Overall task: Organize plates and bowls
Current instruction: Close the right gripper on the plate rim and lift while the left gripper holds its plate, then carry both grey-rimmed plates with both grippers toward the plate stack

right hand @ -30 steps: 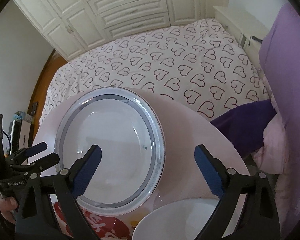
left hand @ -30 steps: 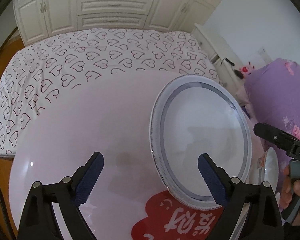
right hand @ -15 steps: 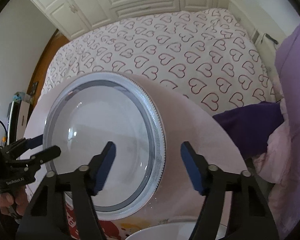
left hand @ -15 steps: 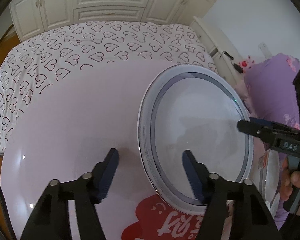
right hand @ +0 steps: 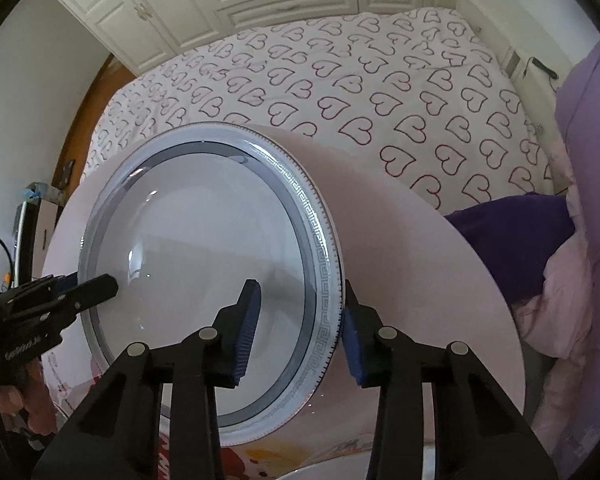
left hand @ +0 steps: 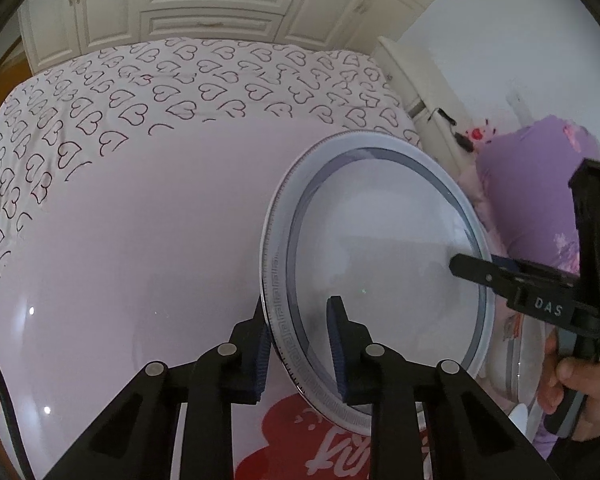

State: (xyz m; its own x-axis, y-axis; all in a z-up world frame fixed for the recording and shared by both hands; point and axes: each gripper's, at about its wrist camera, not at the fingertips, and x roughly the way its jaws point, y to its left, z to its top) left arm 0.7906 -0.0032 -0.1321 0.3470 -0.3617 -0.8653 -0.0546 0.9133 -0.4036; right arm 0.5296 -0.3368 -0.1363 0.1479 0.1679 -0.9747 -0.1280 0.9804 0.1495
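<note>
Pink table (left hand: 140, 264): plate (left hand: 380, 264) rim between both gripper fingers.

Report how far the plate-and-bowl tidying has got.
Done: nothing looks stacked yet. In hand: the left gripper and right gripper each straddle opposite rims of the grey-banded plate on the round table. Left: moving it, then handling the other white dish at the near edge.
</note>
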